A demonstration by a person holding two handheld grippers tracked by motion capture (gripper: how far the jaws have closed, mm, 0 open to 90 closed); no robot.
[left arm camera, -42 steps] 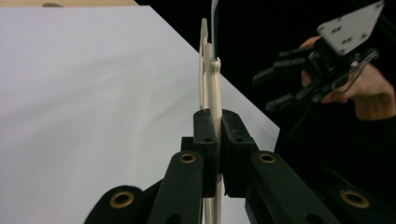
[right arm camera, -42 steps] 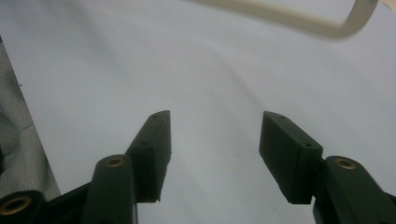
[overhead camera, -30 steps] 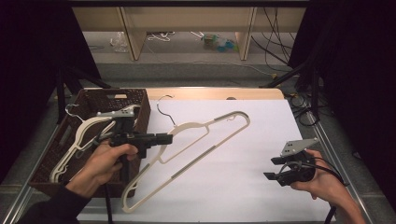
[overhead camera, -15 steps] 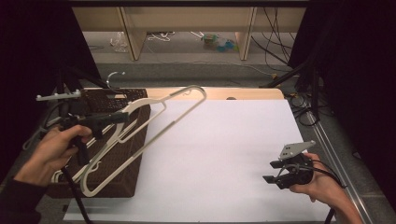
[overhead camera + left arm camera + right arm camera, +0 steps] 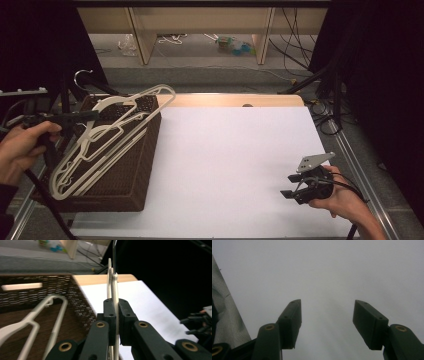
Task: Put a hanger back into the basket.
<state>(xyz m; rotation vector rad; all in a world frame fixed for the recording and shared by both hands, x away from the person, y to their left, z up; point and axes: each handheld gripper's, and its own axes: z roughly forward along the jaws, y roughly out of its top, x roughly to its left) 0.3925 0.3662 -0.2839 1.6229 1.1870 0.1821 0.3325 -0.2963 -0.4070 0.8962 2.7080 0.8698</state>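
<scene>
A cream plastic hanger (image 5: pixel 150 95) with a metal hook (image 5: pixel 81 75) hangs tilted above the dark woven basket (image 5: pixel 125 180) at the table's left. My left gripper (image 5: pixel 95 115) is shut on it near the neck. In the left gripper view the jaws (image 5: pixel 115 303) pinch the thin hanger (image 5: pixel 115 282) edge-on, with another pale hanger (image 5: pixel 37 317) lying inside the basket (image 5: pixel 75 290) below. My right gripper (image 5: pixel 289 186) rests at the near right of the white table (image 5: pixel 230 150), open. Its jaws (image 5: pixel 327 315) stand apart with nothing between them.
A wooden strip (image 5: pixel 225 100) runs along the table's far edge. Beyond it stand wooden shelf legs (image 5: pixel 142 40), with cables and clutter on the floor. Dark curtains (image 5: pixel 380 75) close both sides. A grey mesh cloth (image 5: pixel 224 315) lies at the left of the right gripper view.
My left hand has carried the hanger leftward and a little up, from over the white table to above the basket. The right gripper has kept still and open.
</scene>
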